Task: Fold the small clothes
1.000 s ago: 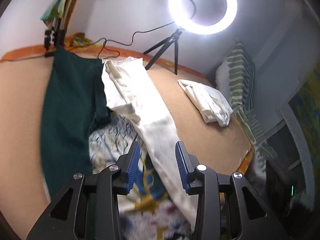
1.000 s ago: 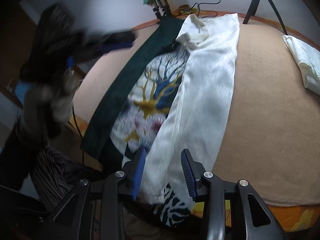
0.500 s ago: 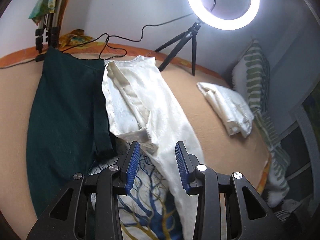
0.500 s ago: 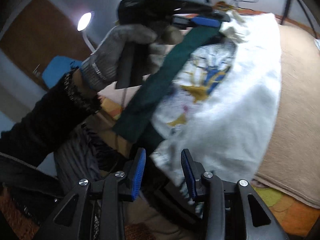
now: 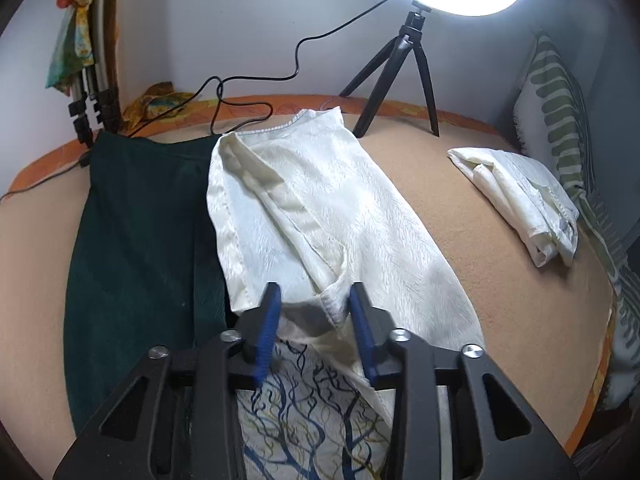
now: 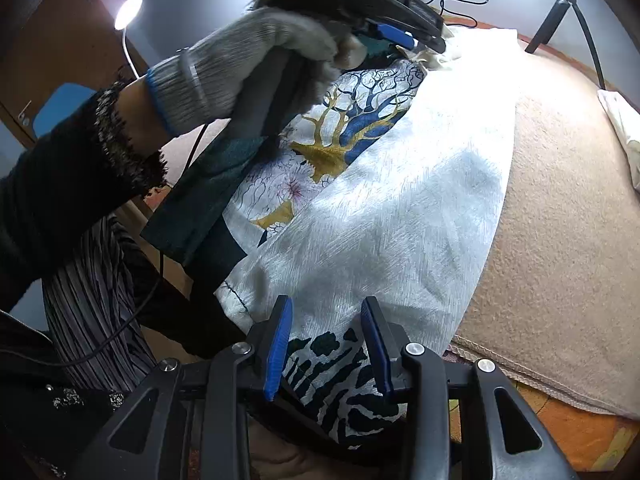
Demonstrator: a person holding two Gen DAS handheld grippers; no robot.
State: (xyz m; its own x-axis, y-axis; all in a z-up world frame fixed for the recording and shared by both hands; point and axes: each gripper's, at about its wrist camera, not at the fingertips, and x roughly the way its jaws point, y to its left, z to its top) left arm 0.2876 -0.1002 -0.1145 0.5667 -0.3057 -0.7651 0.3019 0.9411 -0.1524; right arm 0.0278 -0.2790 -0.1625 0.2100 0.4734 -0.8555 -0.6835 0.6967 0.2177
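Note:
A cream textured garment (image 5: 320, 200) lies lengthwise on the tan blanket (image 5: 500, 280), over a tree-print cloth (image 5: 312, 412) and beside a dark green garment (image 5: 136, 240). My left gripper (image 5: 316, 314) sits low over the cream garment's folded sleeve corner. Its jaws are closing with that corner between them, and a gap still shows. In the right wrist view a gloved hand (image 6: 248, 68) holds the left gripper (image 6: 424, 44) at the far end of the cream garment (image 6: 400, 208). My right gripper (image 6: 326, 336) stands open over the garment's near hem and a black-and-white print cloth (image 6: 340, 392).
A folded cream cloth (image 5: 516, 196) lies on the blanket at the right, next to a green-striped pillow (image 5: 560, 100). A ring light on a tripod (image 5: 404, 80) stands at the back, its cable (image 5: 256, 80) trailing left. The bed's orange edge (image 6: 560, 432) is near my right gripper.
My left gripper has moved forward and down along the cream garment to its sleeve corner. The gloved hand has come into the right wrist view. The right gripper has stayed at the hem.

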